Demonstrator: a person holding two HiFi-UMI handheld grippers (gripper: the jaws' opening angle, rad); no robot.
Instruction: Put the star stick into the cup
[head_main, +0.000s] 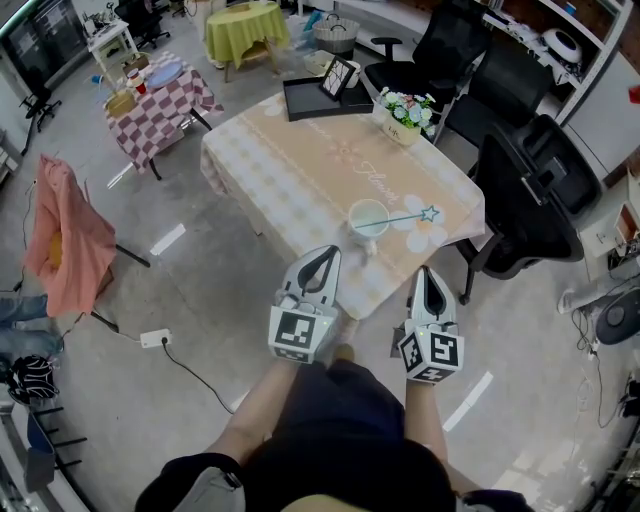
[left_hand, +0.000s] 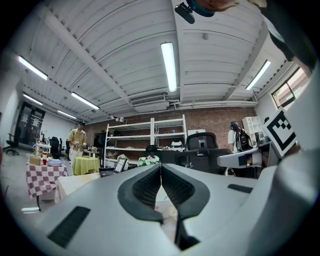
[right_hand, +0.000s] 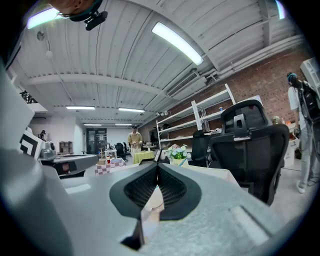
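Star stick (head_main: 412, 217) end hidden in cup (head_main: 366, 231), fan (head_main: 618, 322) cut off

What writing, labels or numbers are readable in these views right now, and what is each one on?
Nothing here can be quoted.
Tablecloth: cursive script across its middle, too small and blurred to read.
Flower pot: a small dark mark on its front, unreadable.
Left gripper and right gripper: the cubes carry black-and-white square markers, patterns only, no letters.

A beige checked cloth covers the tabletop (head_main: 290, 190). At its far edge stand a flower pot (head_main: 405, 115) and a black tray (head_main: 305, 100), with a tilted frame (head_main: 338, 76) at the tray's right end. Black office chairs (head_main: 530, 195) crowd the right side. At left, an orange garment (head_main: 65, 245) drapes a chair.
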